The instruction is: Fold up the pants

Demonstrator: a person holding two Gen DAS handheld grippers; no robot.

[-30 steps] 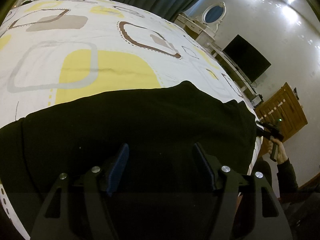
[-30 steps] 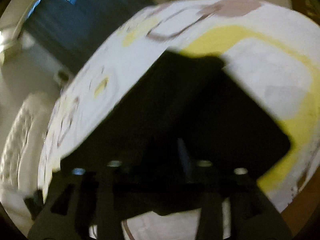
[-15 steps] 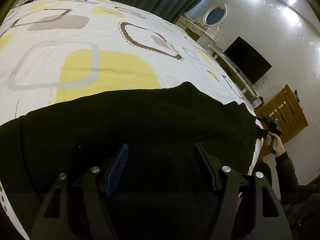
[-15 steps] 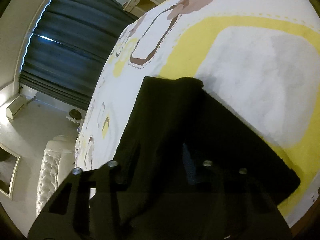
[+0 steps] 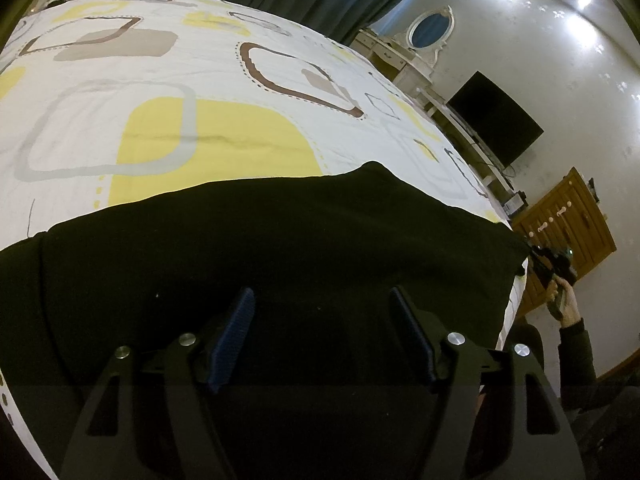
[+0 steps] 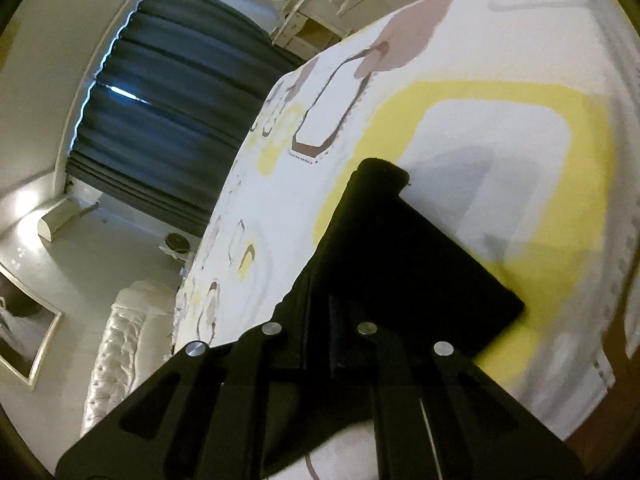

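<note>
The bed (image 5: 168,92), under its patterned white and yellow cover, looks the same in the left view as it did a second ago. The pants (image 5: 280,248) lie on it near the close edge as a wide black slab, and their outline there has not shifted.

What has changed is the right view. A second ago it was blurred and swinging; now it is sharp and tilted, looking along the pants (image 6: 404,264) from one end, with the dark curtain (image 6: 168,104) off to the side. That suggests the right gripper (image 6: 320,320) has settled on its hold. Its fingers stand close together with black cloth between them, so it seems clamped on the end of the pants.

The left gripper (image 5: 320,312) stays low over the cloth, its fingers wide apart and holding nothing.

With only one end gripped, the next fold appears set up but not started.
</note>
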